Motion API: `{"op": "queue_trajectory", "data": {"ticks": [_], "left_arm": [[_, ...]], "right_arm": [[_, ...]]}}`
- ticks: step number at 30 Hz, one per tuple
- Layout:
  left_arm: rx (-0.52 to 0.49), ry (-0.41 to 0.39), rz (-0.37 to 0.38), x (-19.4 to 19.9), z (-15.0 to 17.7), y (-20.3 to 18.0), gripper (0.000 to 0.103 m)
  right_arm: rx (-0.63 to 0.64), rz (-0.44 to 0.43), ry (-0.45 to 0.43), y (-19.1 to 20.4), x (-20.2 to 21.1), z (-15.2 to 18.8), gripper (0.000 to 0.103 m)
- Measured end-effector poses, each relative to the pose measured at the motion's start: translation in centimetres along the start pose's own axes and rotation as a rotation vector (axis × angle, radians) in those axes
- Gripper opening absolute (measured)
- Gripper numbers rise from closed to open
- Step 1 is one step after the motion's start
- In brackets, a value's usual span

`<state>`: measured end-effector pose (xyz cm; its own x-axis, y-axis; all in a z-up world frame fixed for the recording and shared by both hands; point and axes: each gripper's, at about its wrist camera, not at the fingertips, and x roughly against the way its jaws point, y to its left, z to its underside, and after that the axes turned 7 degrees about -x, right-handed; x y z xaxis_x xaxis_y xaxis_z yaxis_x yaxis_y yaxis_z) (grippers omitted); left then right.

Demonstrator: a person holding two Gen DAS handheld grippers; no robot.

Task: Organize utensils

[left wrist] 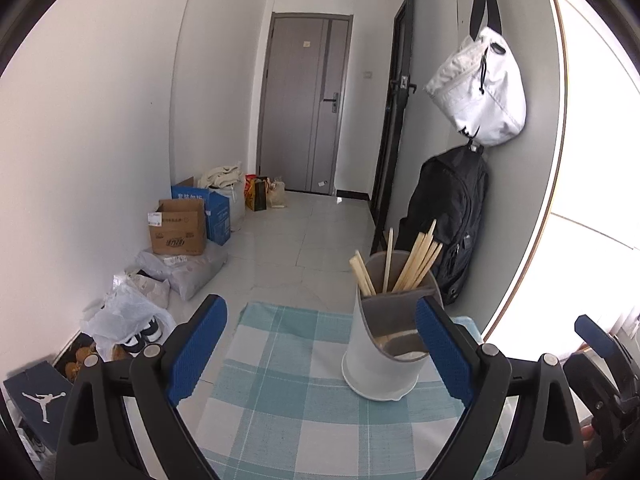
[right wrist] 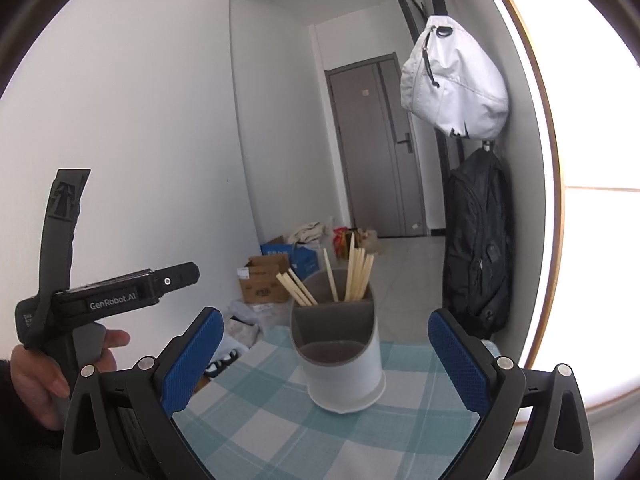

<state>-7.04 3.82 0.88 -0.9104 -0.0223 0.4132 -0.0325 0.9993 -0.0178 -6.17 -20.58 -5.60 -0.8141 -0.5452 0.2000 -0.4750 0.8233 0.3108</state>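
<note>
A white holder point(left wrist: 384, 354) stands upright on a checked cloth point(left wrist: 280, 392) covering the surface, with both tools poised before it and neither touching it. The left tool point(left wrist: 320, 354) is spread wide and holds nothing; the holder sits ahead of it and toward its right finger point(left wrist: 442, 356), whose blue pad overlaps the holder's side in the left wrist view, though contact cannot be judged. The right tool point(right wrist: 326, 362) is likewise spread and empty, the holder point(right wrist: 342, 364) standing squarely ahead between the lines of its two fingers. Wooden chopsticks point(left wrist: 414, 264) lean in the holder's taller rear compartment, fanned to either side, while the lower front compartment shows a flat pale piece in the left wrist view that is too dim to name. To the right tool's left, a hand point(right wrist: 36, 380) grips the handle of the other device. Beyond the surface, a white bag point(left wrist: 480, 88) and a black backpack point(left wrist: 452, 216) hang on the wall to the right, boxes point(left wrist: 180, 228) line the floor to the left, and a grey door point(left wrist: 304, 104) closes the hallway.
</note>
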Motion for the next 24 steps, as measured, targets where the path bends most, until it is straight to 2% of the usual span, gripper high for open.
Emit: {"op": "queue_trajectory", "data": {"ticks": [7, 24], "left_arm": [[0.003, 0.021, -0.021, -1.6, 1.6, 0.1, 0.092], [0.011, 0.035, -0.044, -2.0, 1.6, 0.4, 0.092]], "right_arm": [[0.004, 0.016, -0.024, -0.5, -0.5, 0.9, 0.103], [0.001, -0.006, 0.008, -1.1, -2.0, 2.4, 0.103]]}}
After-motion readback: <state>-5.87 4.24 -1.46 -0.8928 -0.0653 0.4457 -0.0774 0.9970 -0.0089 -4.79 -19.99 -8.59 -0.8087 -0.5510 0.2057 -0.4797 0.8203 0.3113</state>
